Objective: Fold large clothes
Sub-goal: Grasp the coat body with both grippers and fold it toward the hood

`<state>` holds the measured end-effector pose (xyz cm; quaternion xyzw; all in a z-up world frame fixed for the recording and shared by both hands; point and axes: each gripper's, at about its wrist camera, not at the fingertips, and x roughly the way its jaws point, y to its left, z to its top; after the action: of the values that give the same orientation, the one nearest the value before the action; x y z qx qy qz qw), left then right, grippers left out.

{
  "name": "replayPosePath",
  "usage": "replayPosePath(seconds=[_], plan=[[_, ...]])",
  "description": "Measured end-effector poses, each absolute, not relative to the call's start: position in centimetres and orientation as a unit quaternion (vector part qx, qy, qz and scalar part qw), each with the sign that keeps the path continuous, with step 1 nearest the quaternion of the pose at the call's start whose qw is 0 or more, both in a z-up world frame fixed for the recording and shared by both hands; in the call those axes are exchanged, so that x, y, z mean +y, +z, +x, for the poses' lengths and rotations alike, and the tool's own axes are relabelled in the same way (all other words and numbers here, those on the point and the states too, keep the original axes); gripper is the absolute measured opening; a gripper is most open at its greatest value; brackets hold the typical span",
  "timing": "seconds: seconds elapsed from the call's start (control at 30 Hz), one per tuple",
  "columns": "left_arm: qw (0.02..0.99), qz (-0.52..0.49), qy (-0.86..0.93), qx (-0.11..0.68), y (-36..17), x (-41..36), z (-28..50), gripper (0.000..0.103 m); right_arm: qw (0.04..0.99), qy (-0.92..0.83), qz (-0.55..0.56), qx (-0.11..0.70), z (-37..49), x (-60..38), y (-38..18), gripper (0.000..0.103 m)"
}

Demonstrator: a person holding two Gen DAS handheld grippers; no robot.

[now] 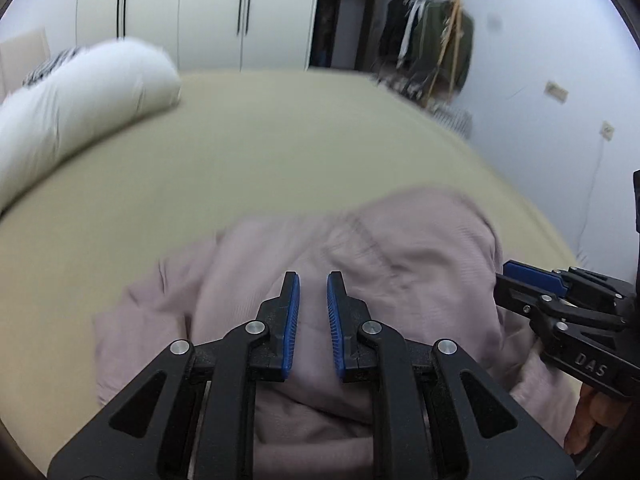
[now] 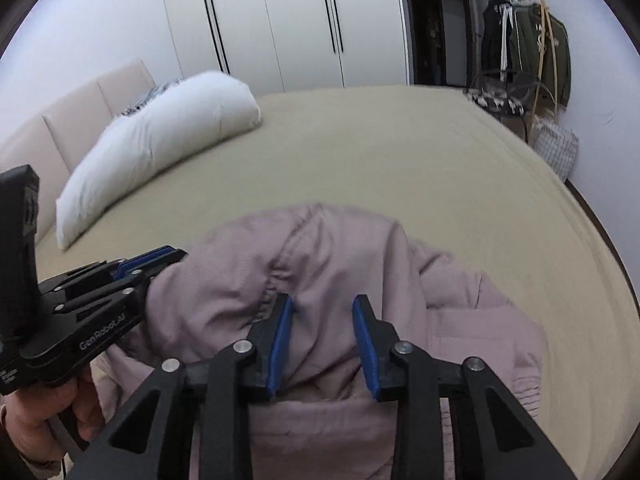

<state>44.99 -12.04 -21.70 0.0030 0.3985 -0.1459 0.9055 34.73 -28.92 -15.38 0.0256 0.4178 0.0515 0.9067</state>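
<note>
A crumpled mauve garment [image 1: 360,264] lies in a heap on the near part of the beige bed [image 1: 260,148]. It also shows in the right wrist view [image 2: 320,264]. My left gripper [image 1: 313,280] hovers over the garment's near side with its blue-padded jaws a little apart and nothing between them. It shows from the side at the left of the right wrist view [image 2: 160,256]. My right gripper [image 2: 322,302] is open above the middle of the heap, with cloth below the gap. It enters the left wrist view from the right [image 1: 520,276].
A long white pillow [image 2: 160,140] lies at the left by the padded headboard [image 2: 60,120]. White wardrobe doors [image 2: 300,20] stand behind the bed. A clothes rack with dark garments [image 2: 532,48] stands at the far right. The bed edge [image 2: 600,240] runs down the right.
</note>
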Motion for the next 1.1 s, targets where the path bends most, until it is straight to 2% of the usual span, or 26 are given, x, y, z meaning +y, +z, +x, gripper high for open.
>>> replayPosePath(seconds=[0.03,0.13,0.23,0.33,0.47,0.57,0.7,0.77,0.9,1.1], plan=[[0.899,-0.002,-0.143,0.414,-23.3,-11.8,45.2,0.014,0.895,0.047,0.024,0.443,35.4,-29.3,-17.4,0.029],[0.895,-0.009,-0.151,0.419,-26.2,-11.2,45.0,0.014,0.899,0.056,-0.016,0.435,34.8,-28.9,-20.6,0.027],[0.892,-0.008,-0.158,0.424,-26.5,-11.6,45.9,0.014,0.898,0.051,-0.054,0.433,34.6,-27.8,-21.1,0.027],[0.895,-0.045,-0.151,0.418,-24.6,-9.5,44.5,0.014,0.893,0.048,-0.017,0.446,35.1,-28.2,-18.8,0.026],[0.925,-0.038,-0.133,0.353,-20.3,-7.5,43.3,0.014,0.923,0.049,0.023,0.38,34.9,-29.0,-13.6,0.026],[0.921,-0.012,-0.131,0.367,-20.6,-8.6,45.1,0.014,0.923,0.051,0.023,0.38,38.0,-28.3,-13.0,0.026],[0.899,-0.016,-0.114,0.423,-24.7,-9.2,47.5,0.014,0.899,0.052,0.025,0.434,42.6,-27.1,-16.8,0.026],[0.898,-0.022,-0.118,0.423,-26.3,-9.0,48.3,0.014,0.884,0.036,0.024,0.466,44.2,-27.2,-19.6,0.026],[0.896,-0.025,-0.12,0.426,-27.5,-9.2,49.4,0.014,0.887,0.029,0.062,0.456,44.8,-28.3,-22.7,0.025],[0.894,-0.034,-0.123,0.428,-27.8,-8.9,48.2,0.013,0.892,0.013,0.022,0.451,44.5,-27.1,-23.2,0.026]])
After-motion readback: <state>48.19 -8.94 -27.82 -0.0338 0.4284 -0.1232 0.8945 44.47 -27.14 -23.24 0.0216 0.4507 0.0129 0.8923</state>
